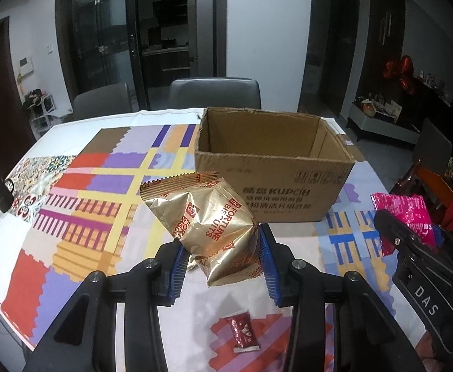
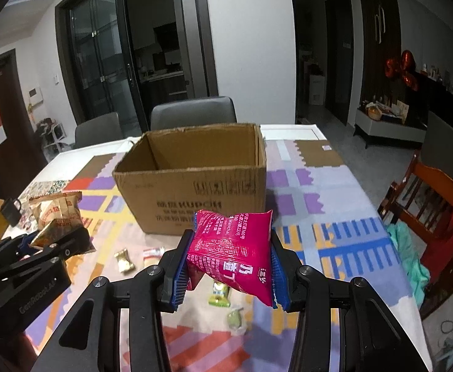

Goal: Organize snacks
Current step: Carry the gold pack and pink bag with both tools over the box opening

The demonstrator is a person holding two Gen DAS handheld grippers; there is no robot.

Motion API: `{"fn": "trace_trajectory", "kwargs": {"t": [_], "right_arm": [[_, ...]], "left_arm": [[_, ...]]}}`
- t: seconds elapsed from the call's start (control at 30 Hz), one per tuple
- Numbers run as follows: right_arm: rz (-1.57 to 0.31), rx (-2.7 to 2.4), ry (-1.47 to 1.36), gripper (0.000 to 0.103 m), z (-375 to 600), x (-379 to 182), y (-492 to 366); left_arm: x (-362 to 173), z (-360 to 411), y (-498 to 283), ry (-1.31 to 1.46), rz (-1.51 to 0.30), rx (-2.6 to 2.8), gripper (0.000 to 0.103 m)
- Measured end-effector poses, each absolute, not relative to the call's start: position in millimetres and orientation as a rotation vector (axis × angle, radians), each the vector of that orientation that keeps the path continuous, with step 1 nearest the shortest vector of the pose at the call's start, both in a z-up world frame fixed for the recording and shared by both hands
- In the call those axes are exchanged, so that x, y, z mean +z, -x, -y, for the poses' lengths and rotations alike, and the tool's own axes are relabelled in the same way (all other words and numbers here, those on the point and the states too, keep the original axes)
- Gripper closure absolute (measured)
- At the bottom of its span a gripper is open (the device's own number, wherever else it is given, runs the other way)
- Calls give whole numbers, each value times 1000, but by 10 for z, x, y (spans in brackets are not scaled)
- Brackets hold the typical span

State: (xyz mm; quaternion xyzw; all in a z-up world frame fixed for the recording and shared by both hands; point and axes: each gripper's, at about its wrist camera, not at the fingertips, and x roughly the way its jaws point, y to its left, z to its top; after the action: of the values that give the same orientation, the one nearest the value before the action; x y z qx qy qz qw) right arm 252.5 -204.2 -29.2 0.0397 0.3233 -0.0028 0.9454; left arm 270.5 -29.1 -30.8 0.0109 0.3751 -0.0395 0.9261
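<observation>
Left tool (image 1: pixel 223 266): the blue ribbed pads (image 1: pixel 177 271) press both sides of the gold biscuit packet (image 1: pixel 209 221), which is held clear of the worktop (image 1: pixel 347 279). The packet's long axis runs diagonally, from its lower seal between the pads up and to the left, ending in a serrated top seal that points toward the near left corner of the cardboard box (image 1: pixel 273 183). The printed lettering runs along this same axis.

Right tool (image 2: pixel 231 268): its pads clamp the pink snack packet (image 2: pixel 235 249) at mid-height, also off the worktop. This packet stands roughly upright with a slight tilt; its upper seal points toward the box front, its lower corner hangs below the pads.

In the right wrist view the left tool appears at the left edge with the gold packet; in the left wrist view the right tool shows at the right edge with the pink packet.

Beyond both tools, the cardboard box stands open-topped on the patterned cloth (image 1: pixel 81 192). Loose small snacks lie on the cloth nearer the tools: a red wrapped sweet (image 1: pixel 242 331), a gold sweet (image 2: pixel 124 260), a green-yellow sweet (image 2: pixel 220 294).
</observation>
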Motion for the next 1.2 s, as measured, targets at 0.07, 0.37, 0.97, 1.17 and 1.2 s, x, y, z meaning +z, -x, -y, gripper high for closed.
{"fn": "trace_trajectory", "kwargs": {"t": [0.07,0.37,0.97,1.17,1.2], "right_arm": [[-652,-4,-80,57,2064,-256,-2564],[-630,4,-70,57,2143,-105,-2770],[-586,16,-47,57,2178,113,-3201],[-576,32,-42,57,2147,162,-3308],[-576,35,-38,57,2138,164,-3328]], "left_arm": [[-273,314,-2735,-27,-764,-85,61],[-95,428,-2913,-34,-743,-121,61],[14,481,-3385,-76,-728,-134,61],[17,475,-3549,-82,-731,-139,61],[15,473,-3571,-81,-731,-140,61]]}}
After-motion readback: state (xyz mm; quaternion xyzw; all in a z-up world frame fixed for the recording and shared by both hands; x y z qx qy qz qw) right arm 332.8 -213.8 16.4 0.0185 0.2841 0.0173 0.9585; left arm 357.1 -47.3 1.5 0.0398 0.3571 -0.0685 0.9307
